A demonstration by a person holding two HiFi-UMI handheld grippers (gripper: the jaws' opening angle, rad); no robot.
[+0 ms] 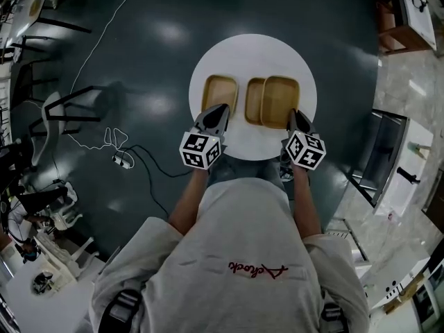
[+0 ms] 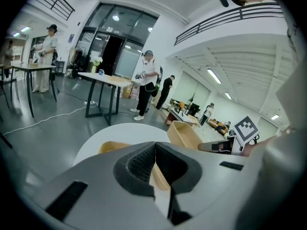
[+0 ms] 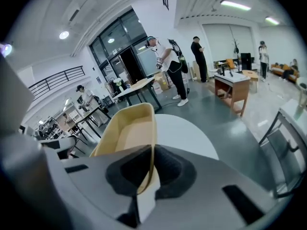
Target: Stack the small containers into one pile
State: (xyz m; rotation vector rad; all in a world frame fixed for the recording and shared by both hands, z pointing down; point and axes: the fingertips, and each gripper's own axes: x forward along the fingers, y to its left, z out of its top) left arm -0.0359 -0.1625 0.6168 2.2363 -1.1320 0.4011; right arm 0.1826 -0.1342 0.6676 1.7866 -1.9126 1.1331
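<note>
Three shallow tan containers are over a round white table (image 1: pixel 257 54). The left container (image 1: pixel 219 92) rests on the table, and my left gripper (image 1: pixel 217 109) is shut on its near rim; in the left gripper view that rim (image 2: pixel 160 178) shows pinched between the pads. My right gripper (image 1: pixel 297 115) is shut on the near rim of the right container (image 1: pixel 280 100), which hangs tilted above the table and overlaps the middle container (image 1: pixel 254 100). The right gripper view shows this held container (image 3: pixel 128 128) rising from the shut jaws. From the left gripper view it (image 2: pixel 184 134) is at the right.
The table stands on a dark floor with a white cable (image 1: pixel 114 139) and a chair (image 1: pixel 66 113) to the left. A counter (image 1: pixel 395 165) lies to the right. Desks (image 2: pixel 103 80) and standing people (image 3: pixel 168 66) are farther off.
</note>
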